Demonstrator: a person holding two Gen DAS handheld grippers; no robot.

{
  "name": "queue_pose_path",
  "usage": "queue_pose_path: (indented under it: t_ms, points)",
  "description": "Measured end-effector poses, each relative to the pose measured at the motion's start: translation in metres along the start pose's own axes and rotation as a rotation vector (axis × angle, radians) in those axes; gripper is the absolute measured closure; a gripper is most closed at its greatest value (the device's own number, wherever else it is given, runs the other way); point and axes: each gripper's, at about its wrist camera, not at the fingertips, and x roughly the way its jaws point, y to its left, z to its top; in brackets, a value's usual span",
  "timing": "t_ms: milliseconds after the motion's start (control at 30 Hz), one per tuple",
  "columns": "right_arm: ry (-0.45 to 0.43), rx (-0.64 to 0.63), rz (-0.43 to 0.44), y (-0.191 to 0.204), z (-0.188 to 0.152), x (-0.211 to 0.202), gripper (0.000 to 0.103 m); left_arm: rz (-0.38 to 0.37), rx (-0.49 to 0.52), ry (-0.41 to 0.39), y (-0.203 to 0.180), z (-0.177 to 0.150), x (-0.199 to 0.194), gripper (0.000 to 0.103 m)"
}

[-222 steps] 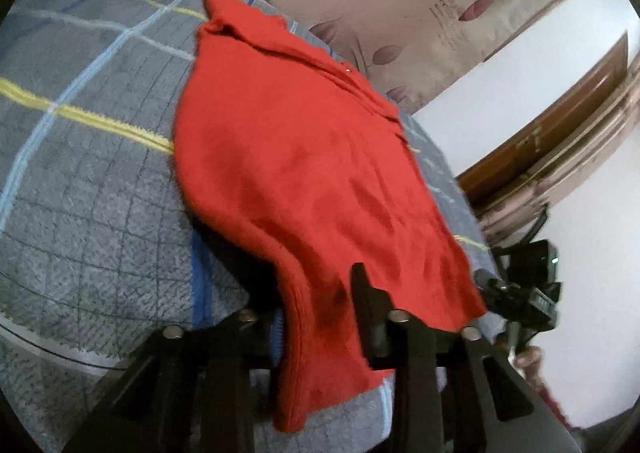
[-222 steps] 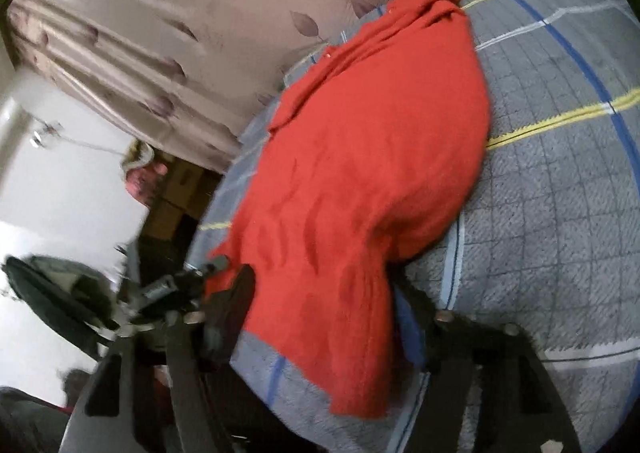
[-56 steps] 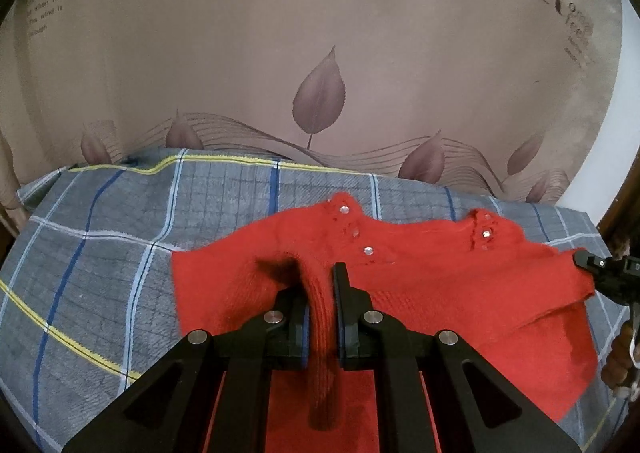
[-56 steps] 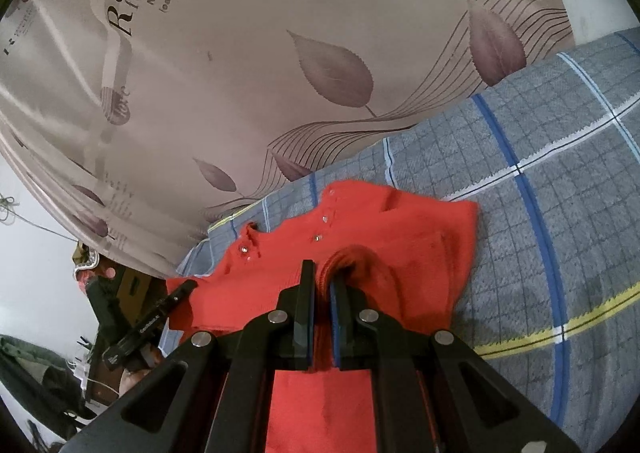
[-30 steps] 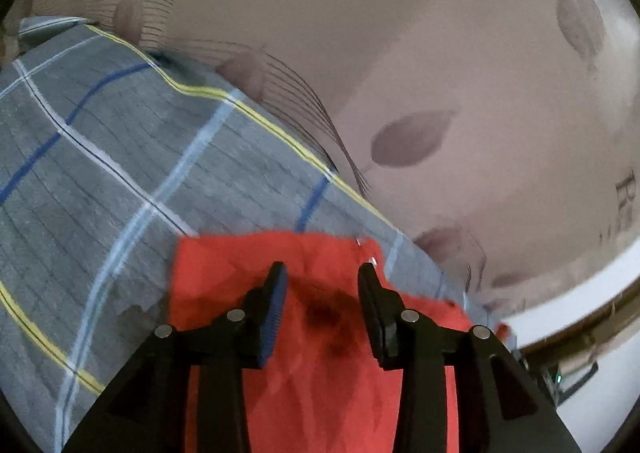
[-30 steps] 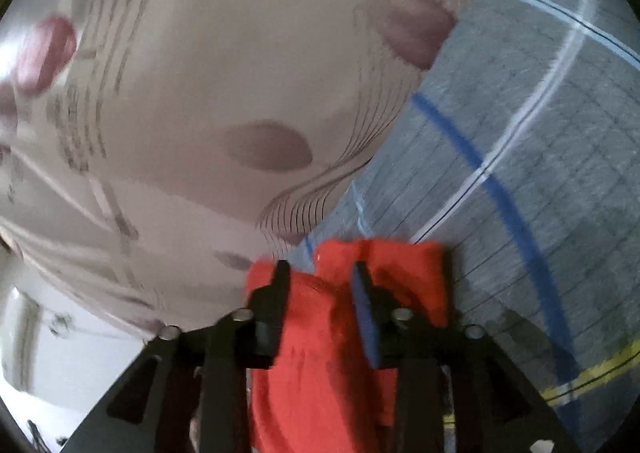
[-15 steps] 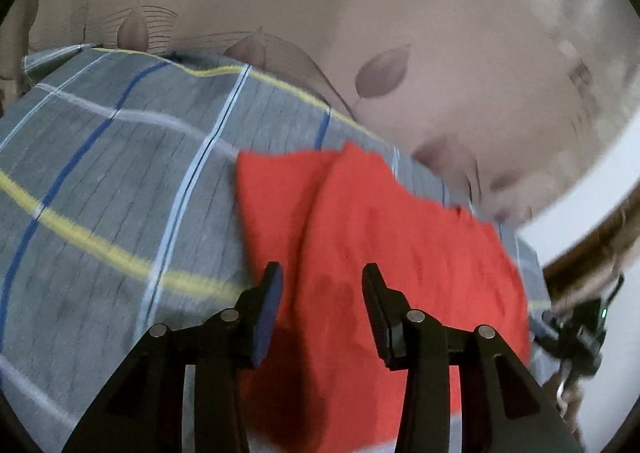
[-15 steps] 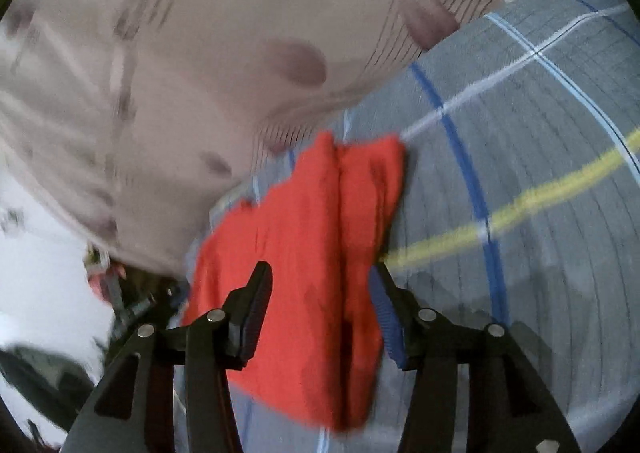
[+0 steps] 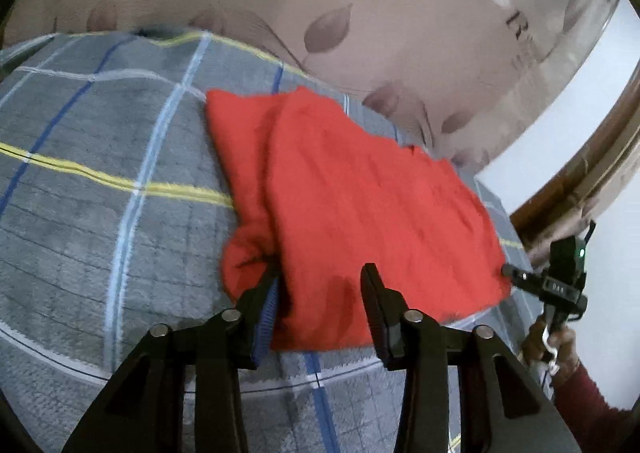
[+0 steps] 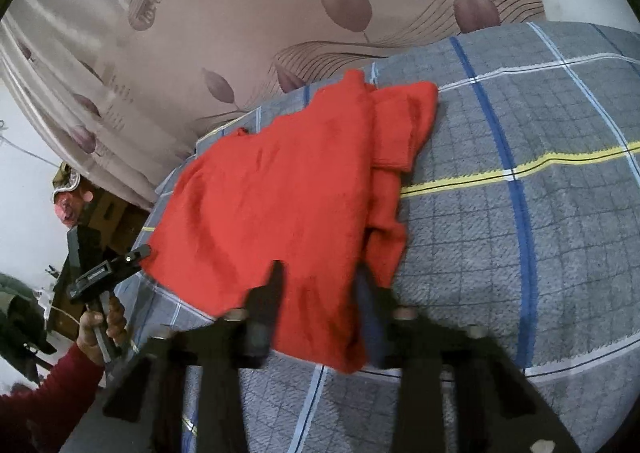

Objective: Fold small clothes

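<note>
A small red knit sweater lies folded over on a grey plaid blanket. My left gripper is open, its jaws either side of the sweater's near folded edge, holding nothing. In the right wrist view the same sweater lies folded, with a sleeve doubled along its right side. My right gripper is open over the sweater's near edge, empty. Each gripper shows in the other's view: the right one by the sweater's right corner, the left one by its left corner.
A beige curtain with leaf print hangs behind the blanket and also shows in the right wrist view. A wooden door frame stands at the right. The blanket's edge drops off at the left, with dark furniture beyond.
Both grippers carried the sweater's near edge up over the far part, let go and opened. Since then they have drawn back toward the near edge of the folded sweater.
</note>
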Motion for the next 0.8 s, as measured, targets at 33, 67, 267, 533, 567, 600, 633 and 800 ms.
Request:
queue_pose_path:
  t_ms: [33,67,267,533,567,600,633,800]
  points:
    - [0.007,0.002,0.001,0.000,0.001,0.001,0.084,0.003,0.000,0.022,0.000,-0.001,0.003,0.073]
    - [0.014,0.006,-0.004,0.000,0.002,0.003,0.084,0.011,0.000,0.039,0.001,-0.003,0.006,0.076]
    - [0.062,0.018,0.008,0.000,0.006,0.014,0.082,0.014,-0.033,0.056,0.012,-0.006,0.001,0.094]
    - [0.151,-0.040,-0.019,0.004,-0.007,0.009,0.098,0.049,0.103,0.125,-0.001,-0.023,-0.011,0.097]
    - [0.158,-0.036,-0.020,0.001,-0.010,0.007,0.099,0.038,0.101,0.128,0.001,-0.026,-0.014,0.097]
    - [0.157,-0.024,-0.015,-0.003,-0.012,0.004,0.099,0.031,0.098,0.128,0.002,-0.029,-0.016,0.097]
    - [0.152,-0.009,-0.007,-0.008,-0.014,0.001,0.099,0.025,0.095,0.127,0.003,-0.032,-0.019,0.097]
    - [0.140,0.078,0.065,-0.026,-0.015,-0.001,0.097,-0.002,0.087,0.105,0.010,-0.038,-0.025,0.097]
